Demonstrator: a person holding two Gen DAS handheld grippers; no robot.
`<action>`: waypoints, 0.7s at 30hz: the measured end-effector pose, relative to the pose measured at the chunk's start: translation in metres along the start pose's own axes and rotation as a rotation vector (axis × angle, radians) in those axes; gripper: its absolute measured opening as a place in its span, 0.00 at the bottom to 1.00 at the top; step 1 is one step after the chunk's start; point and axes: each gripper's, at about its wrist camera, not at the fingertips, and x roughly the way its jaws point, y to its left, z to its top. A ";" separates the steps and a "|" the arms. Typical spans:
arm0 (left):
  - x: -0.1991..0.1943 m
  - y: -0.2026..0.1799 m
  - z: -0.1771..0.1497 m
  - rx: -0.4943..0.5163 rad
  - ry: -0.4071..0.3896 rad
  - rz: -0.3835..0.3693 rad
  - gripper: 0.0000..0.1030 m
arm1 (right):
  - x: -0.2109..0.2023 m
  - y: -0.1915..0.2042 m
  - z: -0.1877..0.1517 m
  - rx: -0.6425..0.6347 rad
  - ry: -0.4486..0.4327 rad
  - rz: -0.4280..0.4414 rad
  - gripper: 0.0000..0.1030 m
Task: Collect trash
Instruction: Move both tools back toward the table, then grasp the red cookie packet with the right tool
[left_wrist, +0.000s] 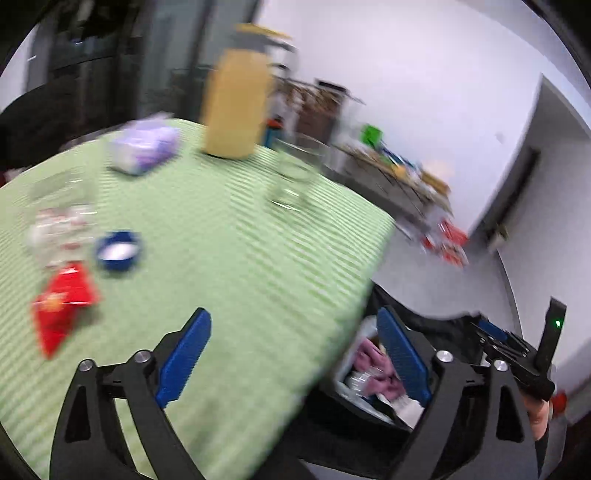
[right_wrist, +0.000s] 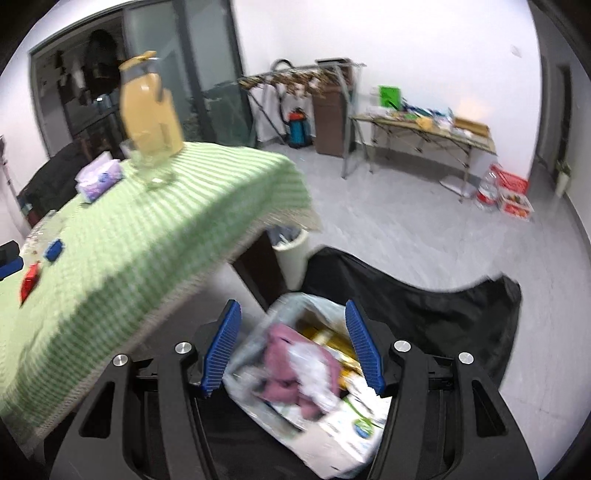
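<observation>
Left gripper (left_wrist: 295, 354): jaws wide apart, nothing between the pads, above the tabletop's right edge.
Right gripper (right_wrist: 291, 347): jaws apart, gripping nothing, above the black trash bag (right_wrist: 424, 314) on the floor.
Trash bag contents: pink cloth (right_wrist: 291, 365), packaging.
Tabletop (left_wrist: 229, 258), near left edge: red wrapper (left_wrist: 61, 306), blue cap (left_wrist: 119, 250).
Far edge: yellow pitcher (left_wrist: 236, 103).

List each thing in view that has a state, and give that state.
left gripper: open, nothing between the pads
right gripper: open, empty, over the trash bag
trash bag: open, trash inside
red wrapper: lying flat on the table
blue lid: lying loose, inside up
pitcher: upright, lidded
glass: upright
</observation>
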 end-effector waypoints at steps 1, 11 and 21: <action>-0.009 0.019 0.000 -0.039 -0.007 0.017 0.89 | -0.001 0.010 0.004 -0.015 -0.009 0.011 0.56; -0.070 0.142 -0.027 -0.204 -0.046 0.213 0.89 | 0.002 0.133 0.019 -0.157 -0.047 0.180 0.59; -0.107 0.229 -0.062 -0.393 -0.034 0.285 0.89 | 0.024 0.237 0.013 -0.334 0.019 0.317 0.59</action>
